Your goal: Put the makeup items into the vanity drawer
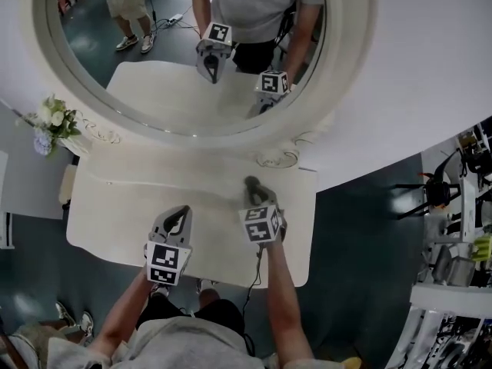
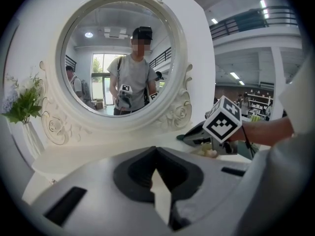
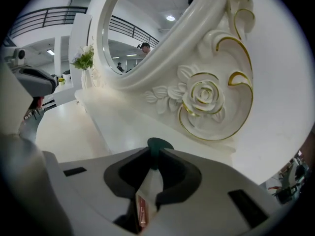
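Note:
My right gripper (image 1: 251,184) hovers over the back right of the white vanity top (image 1: 131,198), close to the mirror's carved base. In the right gripper view its jaws (image 3: 155,157) are shut on a white tube (image 3: 149,191) with a red label and a dark green cap (image 3: 158,145). The cap pokes out past the fingertips towards the gold-trimmed rose carving (image 3: 204,98). My left gripper (image 1: 177,221) is over the front of the vanity top; its jaws (image 2: 156,154) meet at the tips with nothing between them. No drawer shows in any view.
A round white-framed mirror (image 1: 342,60) stands behind the vanity and reflects both grippers. A vase of flowers (image 1: 52,121) stands at the far left. Metal racks and chairs (image 1: 453,206) stand on the floor at the right. Another person's shoes (image 1: 73,317) show at the lower left.

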